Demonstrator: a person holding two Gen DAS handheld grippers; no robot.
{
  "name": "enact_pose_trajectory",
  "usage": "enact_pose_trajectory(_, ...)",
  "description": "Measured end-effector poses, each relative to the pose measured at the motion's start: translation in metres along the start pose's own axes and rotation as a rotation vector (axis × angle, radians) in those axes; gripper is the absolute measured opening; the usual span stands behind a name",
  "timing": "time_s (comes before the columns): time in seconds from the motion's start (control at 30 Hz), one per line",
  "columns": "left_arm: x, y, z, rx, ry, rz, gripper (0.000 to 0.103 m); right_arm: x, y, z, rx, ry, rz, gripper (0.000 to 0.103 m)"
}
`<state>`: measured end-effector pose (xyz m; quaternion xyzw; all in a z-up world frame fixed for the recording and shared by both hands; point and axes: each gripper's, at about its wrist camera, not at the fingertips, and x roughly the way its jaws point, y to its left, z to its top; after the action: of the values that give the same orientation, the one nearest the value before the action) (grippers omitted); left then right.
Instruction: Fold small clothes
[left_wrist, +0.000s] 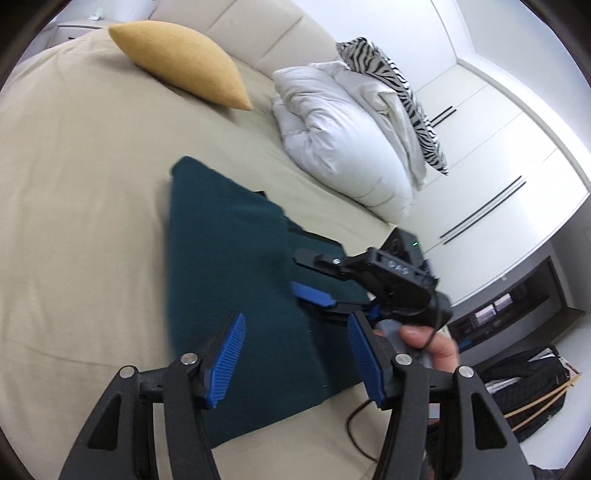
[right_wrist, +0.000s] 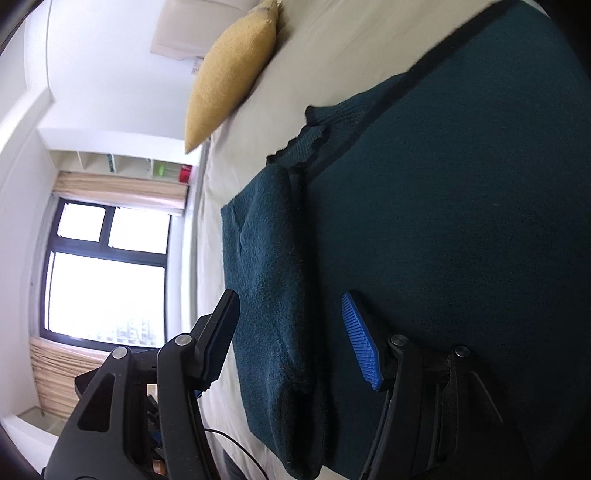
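Both grippers, left (left_wrist: 297, 363) and right (right_wrist: 290, 341), are hanging apart over the sweater (left_wrist: 236, 280), so a careless grab is risking undoing its folded edge.

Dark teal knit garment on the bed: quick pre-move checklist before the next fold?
1. Left tool open, holding nothing: ok.
2. Right tool open, its fingers either side of a folded edge: ok.
3. Dark teal knit garment lying flat on the beige bedsheet: ok.
4. Folded edges aligned: cannot tell, the left wrist view is blurred.
5. Yellow cushion and white duvet apart from the garment: ok.
6. Black cable trailing beside the garment's near edge: not ok.
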<state>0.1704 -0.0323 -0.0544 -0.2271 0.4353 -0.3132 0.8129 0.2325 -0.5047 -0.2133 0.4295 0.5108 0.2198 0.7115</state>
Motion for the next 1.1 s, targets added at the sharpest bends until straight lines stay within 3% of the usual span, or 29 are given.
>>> enact_pose_trajectory(0.13, -0.004, 0.011, -0.008, 0.022, -0.003, 0.073, 0.060, 0.023, 0.024, -0.002, -0.050, 0.055, -0.107, 0.055)
enact_pose_trajectory(0.2, -0.002, 0.011, -0.011, 0.055, 0.002, 0.135, 0.060, 0.032, 0.026, -0.001, -0.048, 0.074, -0.115, 0.051)
enact_pose_trajectory(0.27, -0.001, 0.011, -0.013, 0.088, 0.010, 0.195, 0.060, 0.039, 0.027, -0.003, -0.060, 0.088, -0.156, 0.031)
enact_pose_trajectory(0.43, 0.007, 0.006, -0.016, 0.131, 0.025, 0.268, 0.060, 0.030, 0.031, -0.005, -0.090, 0.074, -0.172, 0.013)
enact_pose_trajectory(0.67, 0.008, -0.004, -0.021, 0.173, 0.034, 0.297, 0.060, -0.004, 0.037, -0.006, -0.143, 0.032, -0.194, 0.011)
enact_pose_trajectory(0.83, 0.014, -0.016, -0.022, 0.201, 0.043, 0.315, 0.061, -0.018, 0.045, 0.012, -0.153, -0.008, -0.214, 0.011)
enact_pose_trajectory(1.1, 0.031, -0.033, -0.024, 0.240, 0.072, 0.323, 0.063, -0.076, 0.031, 0.018, -0.154, -0.057, -0.262, 0.011)
